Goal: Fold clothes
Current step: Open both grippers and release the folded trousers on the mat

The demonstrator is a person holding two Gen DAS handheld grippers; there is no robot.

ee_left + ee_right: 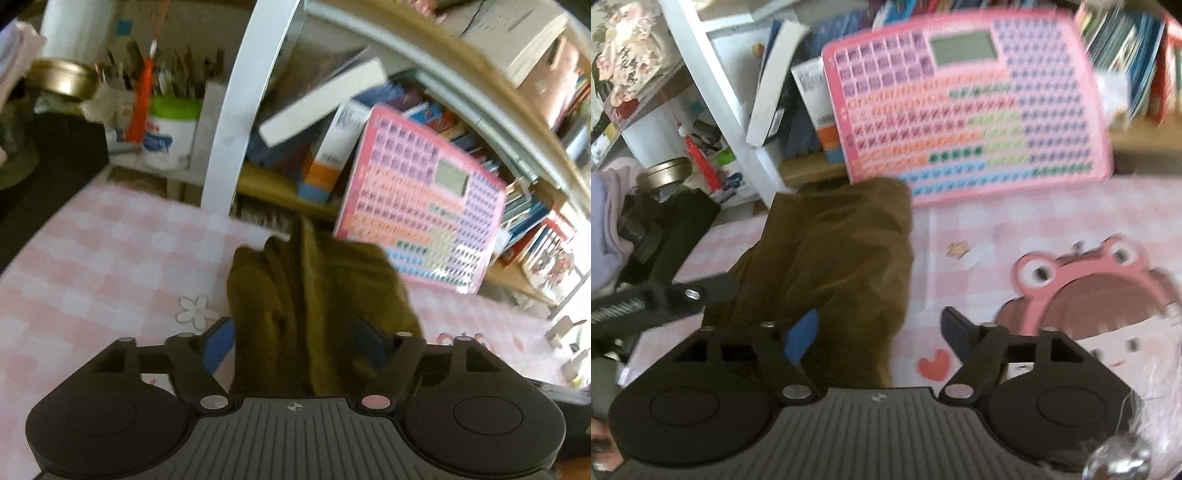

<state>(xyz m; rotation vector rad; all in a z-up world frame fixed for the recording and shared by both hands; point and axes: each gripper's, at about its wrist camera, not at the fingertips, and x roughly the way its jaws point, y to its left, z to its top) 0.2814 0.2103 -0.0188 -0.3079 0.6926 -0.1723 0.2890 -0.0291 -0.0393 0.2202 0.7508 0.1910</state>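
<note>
A brown cloth (314, 295) lies bunched on the pink checked table cover (110, 258). In the left wrist view it fills the gap between the blue pads (218, 347) of my left gripper (291, 347), whose jaws stand wide apart. In the right wrist view the same brown cloth (831, 266) lies left of centre. My right gripper (879, 332) is open just above the table, its left pad (801, 336) over the cloth's edge. The other gripper's black body (657, 291) shows at the left.
A pink keyboard toy (967, 103) leans against the bookshelf (424, 74) behind the cloth. Books (317, 99), a white shelf post (240, 110), a tub of pens (170, 136) and a brass tin (62, 79) stand at the back. A frog cartoon print (1089, 295) is on the cover.
</note>
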